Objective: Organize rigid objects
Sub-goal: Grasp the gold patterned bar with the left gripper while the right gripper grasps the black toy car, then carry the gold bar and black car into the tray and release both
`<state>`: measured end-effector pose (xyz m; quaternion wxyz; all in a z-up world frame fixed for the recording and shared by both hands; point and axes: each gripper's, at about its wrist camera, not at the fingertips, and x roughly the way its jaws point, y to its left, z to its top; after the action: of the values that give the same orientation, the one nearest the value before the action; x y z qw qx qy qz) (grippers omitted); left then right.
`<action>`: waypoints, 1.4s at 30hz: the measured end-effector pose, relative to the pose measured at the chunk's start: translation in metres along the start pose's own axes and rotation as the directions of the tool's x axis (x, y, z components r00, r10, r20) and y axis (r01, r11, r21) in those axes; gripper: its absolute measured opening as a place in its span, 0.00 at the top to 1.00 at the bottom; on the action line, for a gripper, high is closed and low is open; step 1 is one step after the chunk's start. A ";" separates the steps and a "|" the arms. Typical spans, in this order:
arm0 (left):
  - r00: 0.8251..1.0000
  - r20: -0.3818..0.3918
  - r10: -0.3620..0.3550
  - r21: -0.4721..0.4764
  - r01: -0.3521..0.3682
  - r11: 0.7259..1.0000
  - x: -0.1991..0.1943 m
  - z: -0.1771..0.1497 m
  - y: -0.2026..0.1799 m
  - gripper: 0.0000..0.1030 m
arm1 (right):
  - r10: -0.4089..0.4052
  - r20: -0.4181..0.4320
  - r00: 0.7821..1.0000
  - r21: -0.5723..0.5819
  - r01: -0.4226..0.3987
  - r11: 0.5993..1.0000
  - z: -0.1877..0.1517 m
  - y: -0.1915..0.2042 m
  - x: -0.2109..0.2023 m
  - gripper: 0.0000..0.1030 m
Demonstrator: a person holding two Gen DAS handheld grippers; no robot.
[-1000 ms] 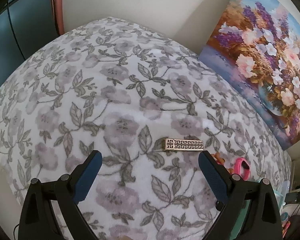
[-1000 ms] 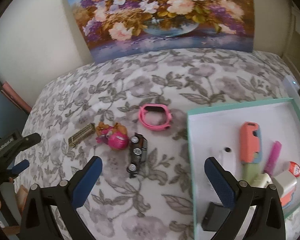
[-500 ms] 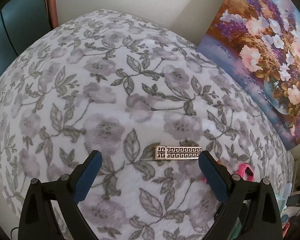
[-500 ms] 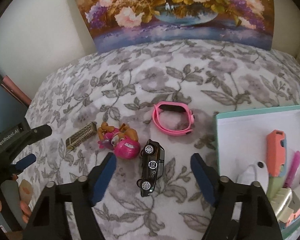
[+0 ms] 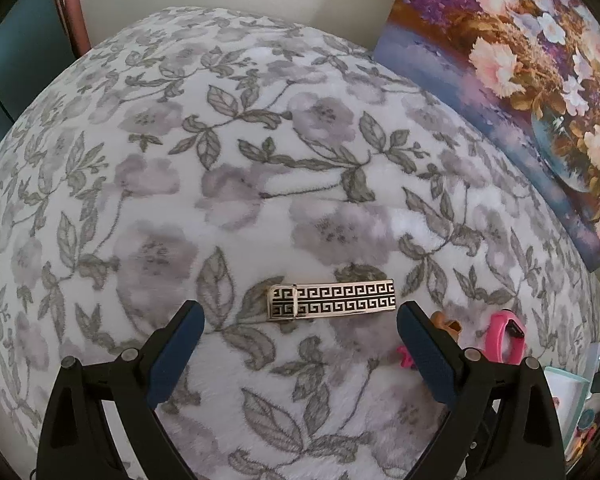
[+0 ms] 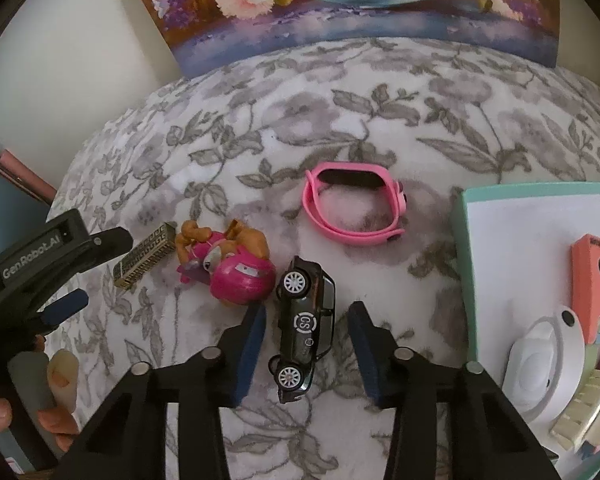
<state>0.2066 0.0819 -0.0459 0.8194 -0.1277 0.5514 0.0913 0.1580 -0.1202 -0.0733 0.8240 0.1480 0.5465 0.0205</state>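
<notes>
A black toy car [image 6: 305, 320] lies on its side on the flowered blanket, between the blue pads of my right gripper [image 6: 306, 316]. Those jaws are closing, with a gap still showing on each side of the car. A gold bar with a black key pattern [image 5: 332, 300] lies just ahead of my left gripper [image 5: 298, 322], whose jaws stand wide apart with nothing between them. The same bar [image 6: 145, 255] shows in the right wrist view beside the left gripper [image 6: 66, 280]. A pink and brown toy figure [image 6: 230, 266] and a pink wristband [image 6: 354, 210] lie close by.
A white tray with a teal rim [image 6: 466, 240] at the right holds a coral case [image 6: 590, 280], a white round device [image 6: 540, 364] and several small items. A flower painting [image 5: 520, 80] leans against the wall behind the bed. A person's hand [image 6: 56, 400] grips the left tool.
My right gripper sank toward the black car and its jaws narrowed around it. My left gripper came lower and nearer the patterned bar, staying wide apart.
</notes>
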 end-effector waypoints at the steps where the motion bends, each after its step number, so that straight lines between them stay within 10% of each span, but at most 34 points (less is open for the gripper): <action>1: 1.000 -0.002 -0.001 0.000 0.001 1.000 0.001 0.000 -0.001 0.06 | 0.001 -0.002 1.000 0.000 -0.001 1.000 -0.001 0.000 0.000 0.60; 42: 1.000 -0.007 0.024 -0.006 -0.024 1.000 0.022 -0.003 -0.005 0.19 | -0.003 0.029 1.000 0.028 0.003 1.000 0.006 -0.010 -0.005 0.71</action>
<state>0.2131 0.0768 -0.0669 0.8159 -0.1236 0.5554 0.1023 0.1603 -0.1323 -0.0698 0.8298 0.1591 0.5348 0.0094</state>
